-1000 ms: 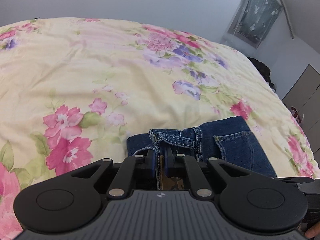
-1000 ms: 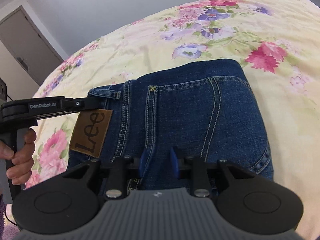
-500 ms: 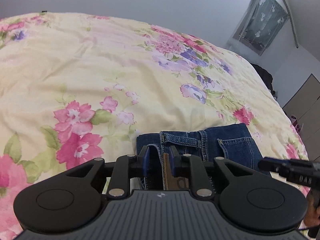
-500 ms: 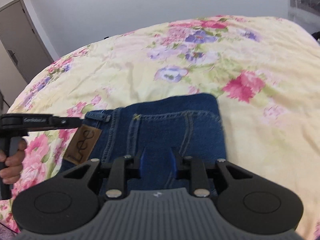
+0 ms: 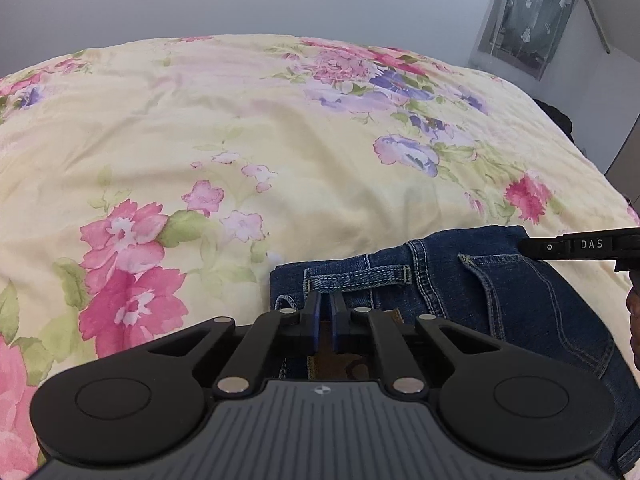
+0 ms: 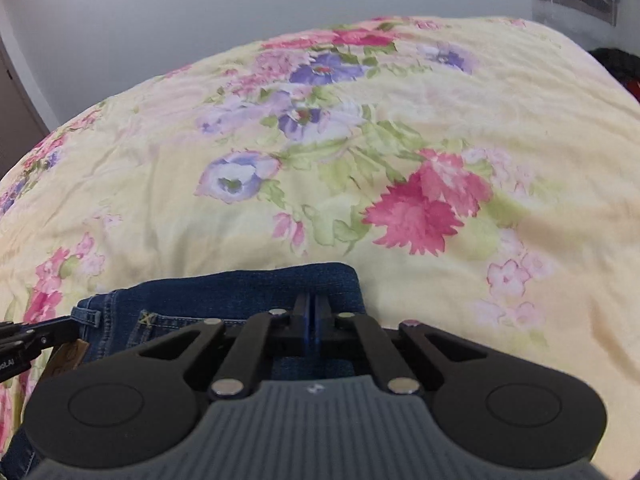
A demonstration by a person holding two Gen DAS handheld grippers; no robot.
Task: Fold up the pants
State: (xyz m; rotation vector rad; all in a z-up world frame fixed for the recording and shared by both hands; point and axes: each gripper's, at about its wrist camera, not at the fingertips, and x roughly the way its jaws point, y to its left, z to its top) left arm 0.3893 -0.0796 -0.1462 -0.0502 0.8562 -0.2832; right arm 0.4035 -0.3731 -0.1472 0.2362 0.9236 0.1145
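Folded blue jeans (image 5: 500,288) lie on the floral bedspread (image 5: 280,140), waistband and belt loop toward the left. My left gripper (image 5: 325,312) hovers just above the waistband with its blue pads nearly together and nothing between them. In the right wrist view the jeans (image 6: 224,292) lie low in the frame. My right gripper (image 6: 311,312) is shut and empty above the jeans' right part. The right gripper's body (image 5: 580,245) shows at the right edge of the left wrist view, and the left gripper's body (image 6: 36,336) shows at the left edge of the right wrist view.
The yellow floral bedspread (image 6: 400,160) spreads far beyond the jeans. A grey wall stands behind the bed. A curtained window (image 5: 528,16) is at the upper right. Dark things (image 6: 616,64) lie off the bed's right side.
Both grippers let go of the jeans, lifted back and closed. The left one had held the waistband, the right one stood open over the denim. The jeans now lie lower in both views.
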